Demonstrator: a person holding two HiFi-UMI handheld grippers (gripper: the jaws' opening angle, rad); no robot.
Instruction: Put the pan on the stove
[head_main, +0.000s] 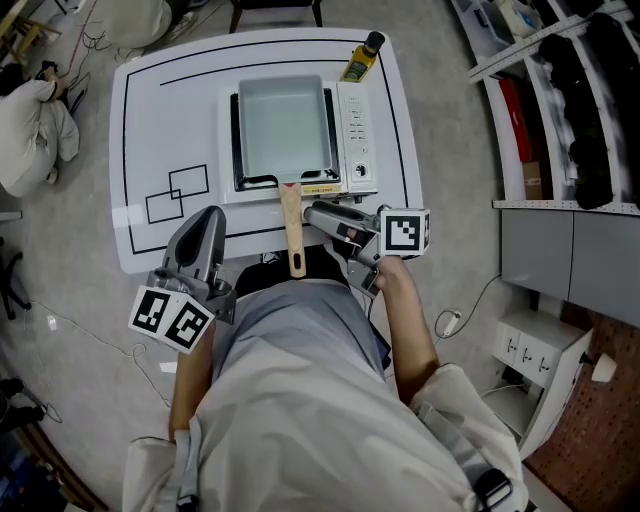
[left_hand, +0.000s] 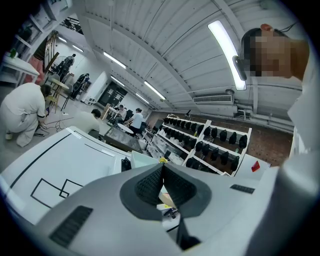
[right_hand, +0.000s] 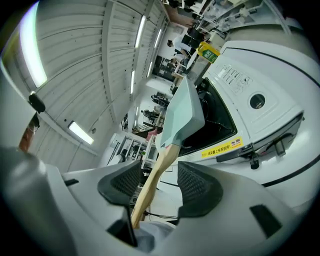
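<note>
The right gripper (right_hand: 161, 186) stood with its jaws apart on either side of the wooden handle (right_hand: 165, 155), not yet clamped. The left gripper (left_hand: 162, 170) was pinched closed on nothing. The pan (head_main: 285, 125) sat on the stove (head_main: 358, 130) at upper centre. It looked rigid and probably front-heavy, so it seemed best gripped on the handle close to the body.

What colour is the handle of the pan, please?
Pale natural wood, a light tan. The handle shows best in the head view.

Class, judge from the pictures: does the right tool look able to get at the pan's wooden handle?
Probably yes: the right tool has its jaws apart, the wooden handle shows in the gap between them, and nothing blocks the way.
</note>
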